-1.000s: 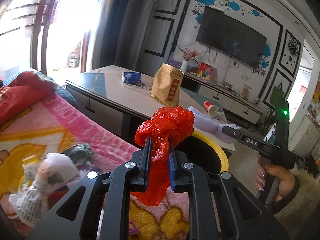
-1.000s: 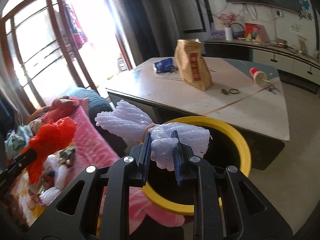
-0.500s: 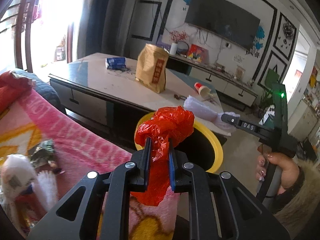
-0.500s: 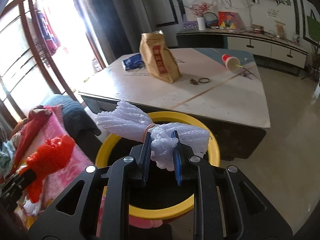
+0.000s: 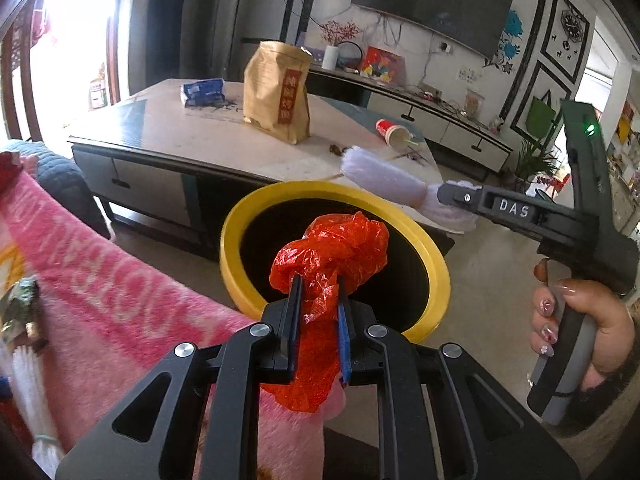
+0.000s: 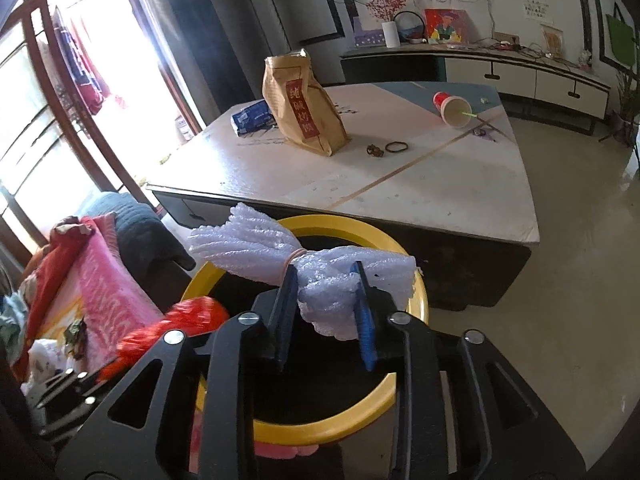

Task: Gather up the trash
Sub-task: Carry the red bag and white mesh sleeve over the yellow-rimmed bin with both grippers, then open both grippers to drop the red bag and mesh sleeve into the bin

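My left gripper is shut on a crumpled red plastic bag, held over the near rim of a yellow-rimmed black bin. My right gripper is shut on a bundle of white foam wrap tied in the middle, held above the same bin. In the left wrist view the right gripper holds the foam wrap over the bin's far rim. The red bag also shows in the right wrist view at the bin's left side.
A low table stands just behind the bin with a brown paper bag, a blue packet, a tipped red cup and hair ties. A pink blanket with more litter lies left.
Both grippers have moved toward the bin with their loads. The red bag and the foam wrap now hang over the bin's opening. The blanket has slid to the left of view.
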Available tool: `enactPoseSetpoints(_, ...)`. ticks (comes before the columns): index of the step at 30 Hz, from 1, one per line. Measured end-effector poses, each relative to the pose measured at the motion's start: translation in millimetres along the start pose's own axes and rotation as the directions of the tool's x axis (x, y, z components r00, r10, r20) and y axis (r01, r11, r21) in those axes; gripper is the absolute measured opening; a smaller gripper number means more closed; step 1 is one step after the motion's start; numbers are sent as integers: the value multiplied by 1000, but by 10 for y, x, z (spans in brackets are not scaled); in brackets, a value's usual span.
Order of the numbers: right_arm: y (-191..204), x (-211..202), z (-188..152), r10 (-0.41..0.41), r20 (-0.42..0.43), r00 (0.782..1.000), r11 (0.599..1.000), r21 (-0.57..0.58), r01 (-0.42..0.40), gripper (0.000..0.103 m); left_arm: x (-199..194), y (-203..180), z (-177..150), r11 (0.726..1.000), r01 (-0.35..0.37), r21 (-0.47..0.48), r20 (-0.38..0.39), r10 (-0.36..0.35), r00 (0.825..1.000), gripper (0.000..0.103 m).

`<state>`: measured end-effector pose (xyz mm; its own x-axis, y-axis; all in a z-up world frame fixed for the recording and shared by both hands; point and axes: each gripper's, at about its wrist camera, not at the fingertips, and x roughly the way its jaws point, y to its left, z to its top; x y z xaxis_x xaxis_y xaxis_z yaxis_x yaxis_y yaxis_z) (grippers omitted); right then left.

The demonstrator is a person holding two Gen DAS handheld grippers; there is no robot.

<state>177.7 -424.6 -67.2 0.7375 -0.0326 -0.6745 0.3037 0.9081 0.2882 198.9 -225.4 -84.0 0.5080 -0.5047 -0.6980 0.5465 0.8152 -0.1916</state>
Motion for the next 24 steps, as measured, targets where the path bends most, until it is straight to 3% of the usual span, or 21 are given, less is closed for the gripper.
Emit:
enactPoseSetpoints(1, -8, 12, 3, 3, 3, 1000, 1000, -2, -3, 29, 45, -15, 11, 1000, 6, 9, -5, -6, 1000, 20)
enactPoseSetpoints(5, 0, 22, -17, -4, 0, 1000, 1000, -9, 4, 46, 78, 1, 29, 1000, 2, 2, 11, -2, 1000, 61)
enactPoseSetpoints(7, 26, 27, -20, -10, 1, 1000, 1000, -21, 10, 50, 43, 50, 35, 1000, 5, -22, 25, -4, 1000, 66)
enactPoseSetpoints(8, 46, 25, -23, -14, 4, 1000, 999, -29, 14, 53, 17, 62, 28, 1000, -4, -26, 29, 4, 1000, 74)
enactPoseSetpoints(11, 97, 0, -20, -5, 9, 1000, 999, -37, 6, 56, -126, 128, 28, 999, -11, -49, 67, 14, 998, 84)
enactPoseSetpoints(14, 194, -52, -31, 8, 28, 1000, 999, -54, -7, 67, -295, 189, 15, 997, -36, -67, 112, 44, 993, 93)
enactPoseSetpoints(24, 575, -262, -107, 96, 68, 993, 991, -100, -89, 74, -774, 466, -32, 984, -113, -139, 201, 139, 970, 96)
